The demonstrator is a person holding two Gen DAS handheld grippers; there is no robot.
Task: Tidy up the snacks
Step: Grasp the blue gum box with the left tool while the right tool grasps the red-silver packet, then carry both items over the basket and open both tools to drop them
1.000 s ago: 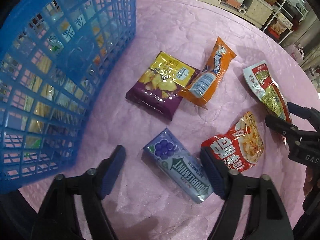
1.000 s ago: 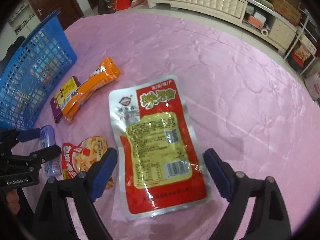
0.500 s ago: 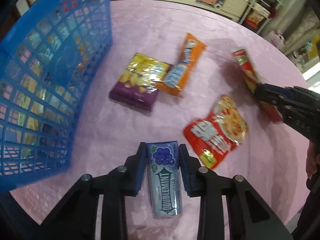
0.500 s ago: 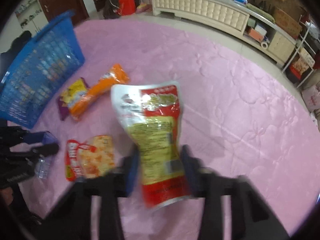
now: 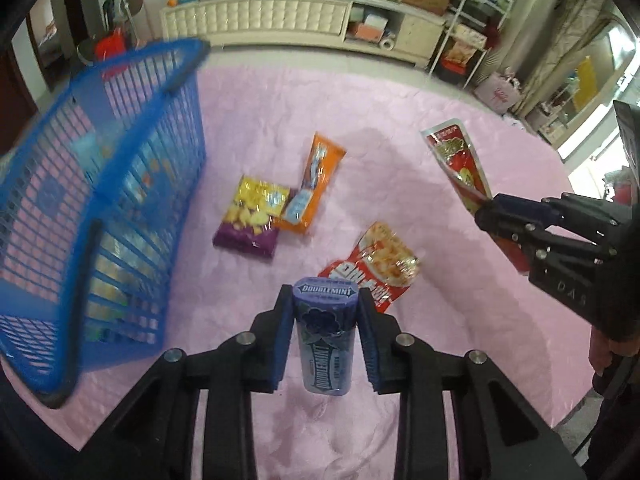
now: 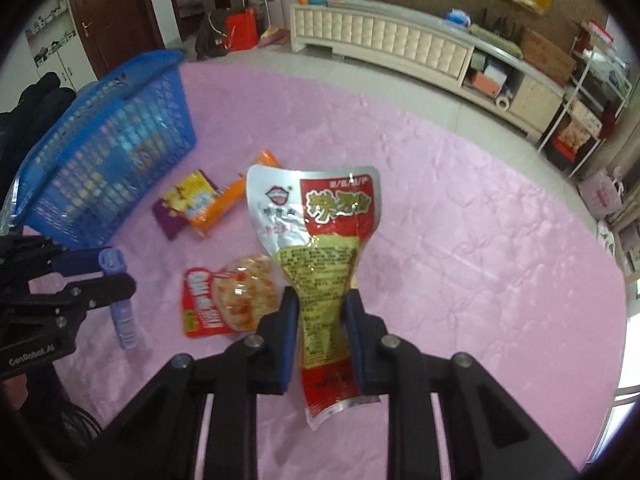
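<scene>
My left gripper [image 5: 325,312] is shut on a purple Doublemint gum bottle [image 5: 325,340] and holds it above the pink tablecloth; it also shows in the right wrist view [image 6: 118,300]. My right gripper [image 6: 322,316] is shut on a red and silver snack pouch [image 6: 320,236], lifted off the table and pinched at its middle; the pouch shows at the right of the left wrist view [image 5: 456,160]. A blue mesh basket [image 5: 100,200] stands at the left with several packets inside. It also shows in the right wrist view [image 6: 108,152].
On the pink tablecloth [image 5: 400,120] lie a purple and yellow chip bag [image 5: 252,220], an orange packet [image 5: 316,184] overlapping it, and a red snack bag [image 5: 372,264]. A white cabinet [image 5: 280,20] and shelves stand beyond the table.
Both grippers closed on their items and lifted them: the left took the gum bottle, the right took the red pouch. Both rose away from the table.
</scene>
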